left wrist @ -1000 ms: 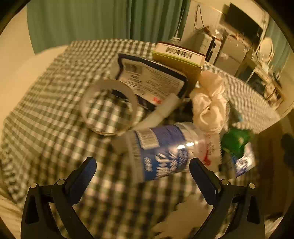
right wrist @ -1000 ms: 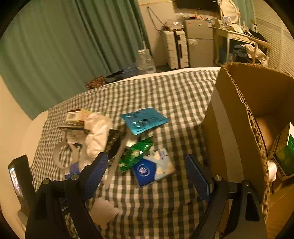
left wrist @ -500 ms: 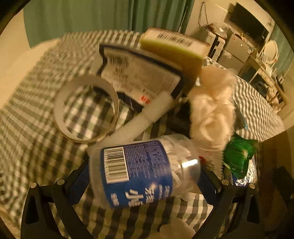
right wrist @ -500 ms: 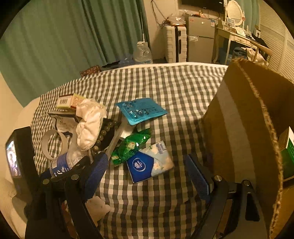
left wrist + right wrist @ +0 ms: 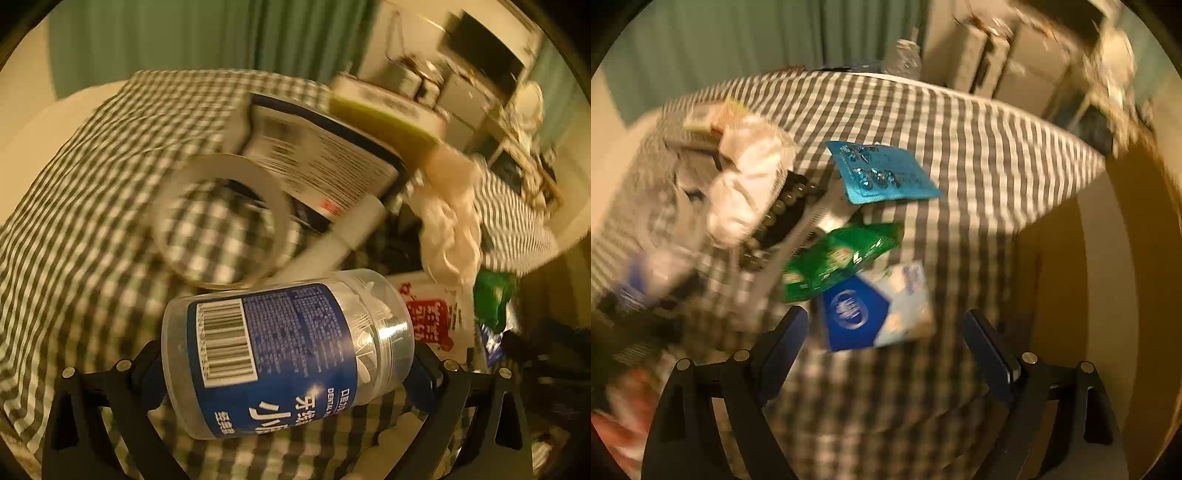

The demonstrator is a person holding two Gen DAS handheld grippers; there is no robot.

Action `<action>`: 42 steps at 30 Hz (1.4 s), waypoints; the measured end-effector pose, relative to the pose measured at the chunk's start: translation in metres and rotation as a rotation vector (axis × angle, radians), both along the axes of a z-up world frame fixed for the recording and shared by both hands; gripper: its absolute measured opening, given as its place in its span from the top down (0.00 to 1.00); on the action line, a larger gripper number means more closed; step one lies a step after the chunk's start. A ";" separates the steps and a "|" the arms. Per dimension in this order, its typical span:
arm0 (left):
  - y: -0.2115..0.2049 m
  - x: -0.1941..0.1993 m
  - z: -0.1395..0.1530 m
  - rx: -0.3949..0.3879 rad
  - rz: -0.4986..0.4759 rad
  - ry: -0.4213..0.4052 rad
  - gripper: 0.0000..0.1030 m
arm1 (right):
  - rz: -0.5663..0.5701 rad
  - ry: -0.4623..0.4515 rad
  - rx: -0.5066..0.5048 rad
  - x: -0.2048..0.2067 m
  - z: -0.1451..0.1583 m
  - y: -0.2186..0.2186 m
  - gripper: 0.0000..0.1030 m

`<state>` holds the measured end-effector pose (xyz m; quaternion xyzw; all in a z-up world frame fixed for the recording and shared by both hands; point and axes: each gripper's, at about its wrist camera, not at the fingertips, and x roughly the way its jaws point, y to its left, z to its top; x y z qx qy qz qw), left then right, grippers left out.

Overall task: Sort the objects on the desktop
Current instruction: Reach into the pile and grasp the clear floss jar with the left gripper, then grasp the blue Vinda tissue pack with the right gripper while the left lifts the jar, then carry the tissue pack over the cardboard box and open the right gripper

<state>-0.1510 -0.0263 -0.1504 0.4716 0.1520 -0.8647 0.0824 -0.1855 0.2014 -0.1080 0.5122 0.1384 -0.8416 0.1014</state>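
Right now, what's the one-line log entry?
left hand-held gripper: around jar, grip unclear | right hand-held gripper: open over tissue pack

Green curtains (image 5: 207,33) behind, dim warm light, checked tablecloth (image 5: 960,122), grey cabinets (image 5: 1008,62) at back

Left tool's (image 5: 288,365) pads behind the floss jar (image 5: 284,354); blurred heap, perhaps beads (image 5: 783,206).
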 end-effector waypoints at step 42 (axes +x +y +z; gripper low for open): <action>0.006 0.092 0.103 -0.069 -0.037 0.117 0.01 | 0.023 0.096 -0.258 0.095 0.107 0.037 0.30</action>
